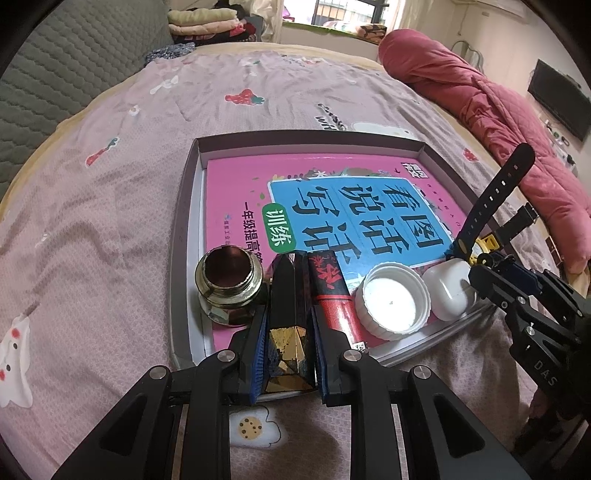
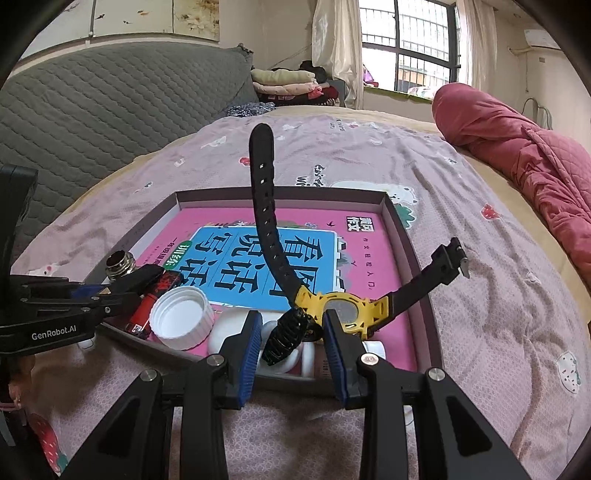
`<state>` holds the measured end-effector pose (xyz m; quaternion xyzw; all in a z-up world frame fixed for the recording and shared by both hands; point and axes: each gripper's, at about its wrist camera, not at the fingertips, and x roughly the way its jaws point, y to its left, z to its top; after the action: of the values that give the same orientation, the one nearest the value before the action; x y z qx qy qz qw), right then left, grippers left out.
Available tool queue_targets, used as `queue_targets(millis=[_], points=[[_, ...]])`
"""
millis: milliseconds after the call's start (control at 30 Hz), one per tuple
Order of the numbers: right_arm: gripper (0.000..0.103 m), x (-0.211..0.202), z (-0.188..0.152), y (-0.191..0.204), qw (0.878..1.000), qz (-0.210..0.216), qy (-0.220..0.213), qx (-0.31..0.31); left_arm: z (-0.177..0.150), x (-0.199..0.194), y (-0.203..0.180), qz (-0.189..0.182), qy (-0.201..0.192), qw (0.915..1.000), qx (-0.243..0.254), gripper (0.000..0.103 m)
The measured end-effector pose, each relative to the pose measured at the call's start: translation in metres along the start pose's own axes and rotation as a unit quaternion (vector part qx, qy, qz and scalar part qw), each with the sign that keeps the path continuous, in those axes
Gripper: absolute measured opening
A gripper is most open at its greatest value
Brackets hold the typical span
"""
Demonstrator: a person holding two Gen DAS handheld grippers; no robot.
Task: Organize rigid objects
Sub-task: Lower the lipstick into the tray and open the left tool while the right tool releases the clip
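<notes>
A shallow grey-rimmed tray (image 1: 184, 221) (image 2: 417, 258) lies on the bed with a pink book (image 1: 240, 192) (image 2: 369, 251) inside. Along its near edge stand an open glass bottle (image 1: 229, 284), a red and black tube (image 1: 330, 295), a white cap (image 1: 395, 299) (image 2: 181, 317) and a white case (image 1: 448, 291). My left gripper (image 1: 289, 314) is shut on a black and gold faceted stick (image 1: 288, 332) lying between bottle and tube. My right gripper (image 2: 291, 321) is shut on a yellow and black watch (image 2: 347, 310) (image 1: 484, 221), its straps sticking up over the tray.
A rolled pink quilt (image 1: 480, 92) (image 2: 517, 147) lies along the right side of the bed. A grey quilted backrest (image 1: 55, 74) (image 2: 92, 110) borders the left. Folded clothes (image 1: 207, 22) are stacked at the far end. The far half of the book is bare.
</notes>
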<state>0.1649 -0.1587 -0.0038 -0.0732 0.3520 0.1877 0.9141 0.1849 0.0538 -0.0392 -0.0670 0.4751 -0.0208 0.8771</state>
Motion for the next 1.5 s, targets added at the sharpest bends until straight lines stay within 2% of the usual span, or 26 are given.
queue_targets(millis=[600, 1100, 1333, 1500], points=[[0.034, 0.000, -0.001, 0.000, 1.000, 0.008, -0.001, -0.004, -0.001, -0.004, -0.001, -0.008, 0.000, 1.0000, 0.004, 0.022], [0.035, 0.000, -0.001, -0.003, 1.000, -0.012, 0.001, 0.000, -0.001, -0.004, -0.003, -0.011, -0.001, 0.9999, 0.005, 0.024], [0.041, -0.002, 0.000, -0.009, 1.000, -0.025, 0.006, 0.003, -0.001, -0.004, -0.003, -0.013, 0.000, 0.9999, 0.003, 0.025], [0.042, -0.006, 0.001, -0.012, 0.999, -0.032, 0.005, 0.006, 0.000, -0.007, -0.004, -0.014, -0.002, 0.9999, 0.001, 0.029]])
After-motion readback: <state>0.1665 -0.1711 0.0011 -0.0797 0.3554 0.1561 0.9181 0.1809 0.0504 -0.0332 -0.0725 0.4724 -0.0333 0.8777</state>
